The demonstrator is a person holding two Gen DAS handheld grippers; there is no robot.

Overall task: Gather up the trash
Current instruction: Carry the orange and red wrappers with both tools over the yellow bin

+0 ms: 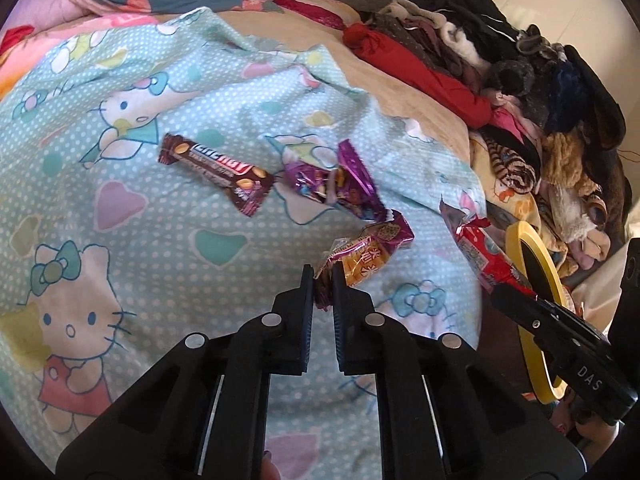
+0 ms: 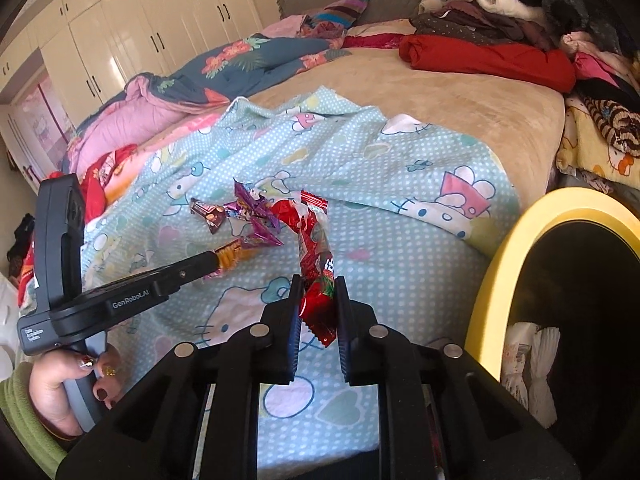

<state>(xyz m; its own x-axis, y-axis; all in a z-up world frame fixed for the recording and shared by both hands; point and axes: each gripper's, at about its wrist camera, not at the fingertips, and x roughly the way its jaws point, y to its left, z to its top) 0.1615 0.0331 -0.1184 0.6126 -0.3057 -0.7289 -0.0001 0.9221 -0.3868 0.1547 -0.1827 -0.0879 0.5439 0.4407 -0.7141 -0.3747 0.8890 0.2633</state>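
My left gripper (image 1: 322, 276) is shut on the end of an orange and purple snack wrapper (image 1: 366, 254), which lies on the Hello Kitty sheet (image 1: 140, 240). It also shows in the right wrist view (image 2: 230, 258). My right gripper (image 2: 318, 286) is shut on a red wrapper (image 2: 316, 240) and holds it above the sheet; the red wrapper shows in the left wrist view (image 1: 486, 256). A brown chocolate bar wrapper (image 1: 216, 170) and a purple wrapper (image 1: 332, 180) lie on the sheet beyond.
A yellow-rimmed bin (image 2: 552, 280) with a dark inside stands at the bed's right edge, white bags in it. A pile of clothes (image 1: 500, 80) covers the bed's far right. Quilts (image 2: 224, 68) lie at the back, white wardrobes (image 2: 120, 28) behind.
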